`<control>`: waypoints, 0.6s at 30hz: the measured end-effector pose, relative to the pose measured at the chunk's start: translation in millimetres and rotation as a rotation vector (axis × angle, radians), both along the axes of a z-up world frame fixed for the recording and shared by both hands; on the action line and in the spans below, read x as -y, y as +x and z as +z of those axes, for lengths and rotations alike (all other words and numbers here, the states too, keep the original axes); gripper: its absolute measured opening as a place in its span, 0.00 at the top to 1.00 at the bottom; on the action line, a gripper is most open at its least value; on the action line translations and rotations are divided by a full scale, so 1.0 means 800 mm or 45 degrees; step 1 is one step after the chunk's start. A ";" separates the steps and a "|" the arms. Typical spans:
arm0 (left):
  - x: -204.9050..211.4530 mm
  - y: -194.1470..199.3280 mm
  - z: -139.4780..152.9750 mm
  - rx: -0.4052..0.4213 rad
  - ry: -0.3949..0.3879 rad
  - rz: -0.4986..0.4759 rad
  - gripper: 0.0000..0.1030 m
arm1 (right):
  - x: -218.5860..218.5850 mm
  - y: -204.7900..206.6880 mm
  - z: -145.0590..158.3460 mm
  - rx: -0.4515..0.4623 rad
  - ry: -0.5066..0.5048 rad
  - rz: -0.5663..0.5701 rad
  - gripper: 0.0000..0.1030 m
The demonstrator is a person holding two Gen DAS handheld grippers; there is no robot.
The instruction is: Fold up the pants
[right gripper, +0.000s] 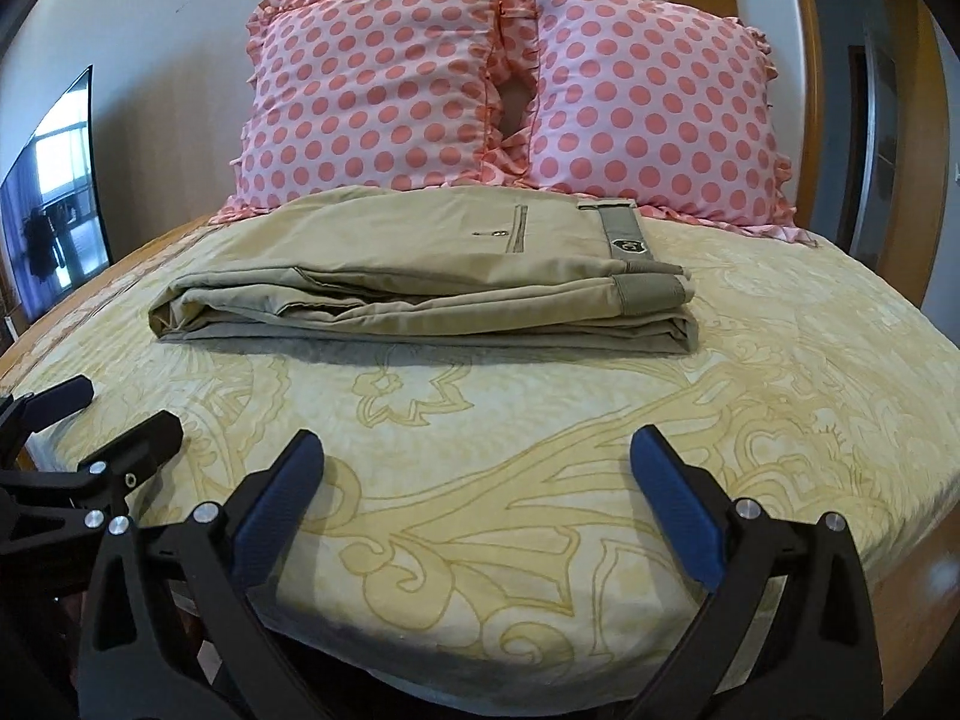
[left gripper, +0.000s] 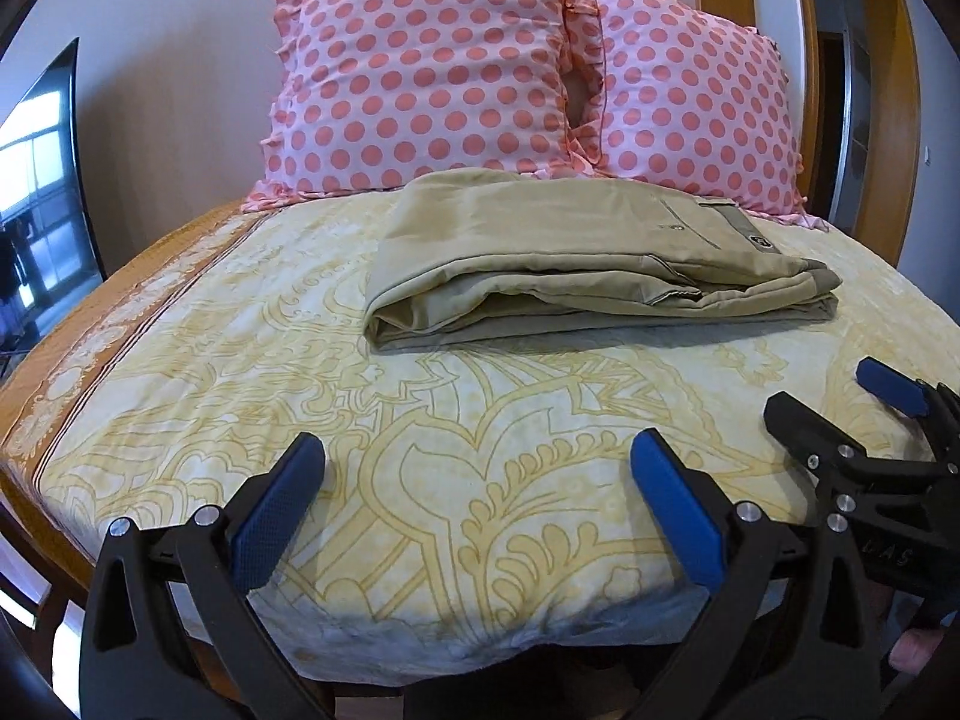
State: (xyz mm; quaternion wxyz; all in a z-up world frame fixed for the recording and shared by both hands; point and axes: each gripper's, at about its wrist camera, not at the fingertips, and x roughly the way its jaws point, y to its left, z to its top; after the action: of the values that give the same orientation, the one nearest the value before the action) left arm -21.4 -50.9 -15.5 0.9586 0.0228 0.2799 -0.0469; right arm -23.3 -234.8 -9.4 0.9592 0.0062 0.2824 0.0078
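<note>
Looks like you're basically done here: the khaki cotton pants (right gripper: 420,276) sit folded into a compact layered rectangle on the bed with the cream-and-yellow patterned cover (right gripper: 540,480), right in front of the two pink polka-dot ruffled pillows (right gripper: 510,90), waistband and back pocket facing up. Your left tongs (left gripper: 477,501) are spread wide and holding nothing, hanging near the foot of the bed, well apart from the fabric. Same story with your right tongs (right gripper: 477,501), spread and empty. All I'd maybe still do is square up the slightly loose layers on the near edge.
</note>
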 end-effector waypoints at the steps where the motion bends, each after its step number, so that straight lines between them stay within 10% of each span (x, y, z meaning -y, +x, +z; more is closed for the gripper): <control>1: 0.000 0.000 0.000 0.002 -0.001 0.000 0.01 | 0.000 0.000 -0.001 0.003 0.000 -0.006 0.02; 18: -0.001 -0.001 -0.002 0.006 0.001 -0.005 0.01 | -0.003 0.001 -0.003 0.024 -0.003 -0.038 0.02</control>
State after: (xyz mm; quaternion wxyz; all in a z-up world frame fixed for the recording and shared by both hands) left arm -22.2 -49.8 -17.1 0.9592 0.0237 0.2776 -0.0487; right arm -22.4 -232.8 -11.8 0.9619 0.0094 0.2733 -0.0066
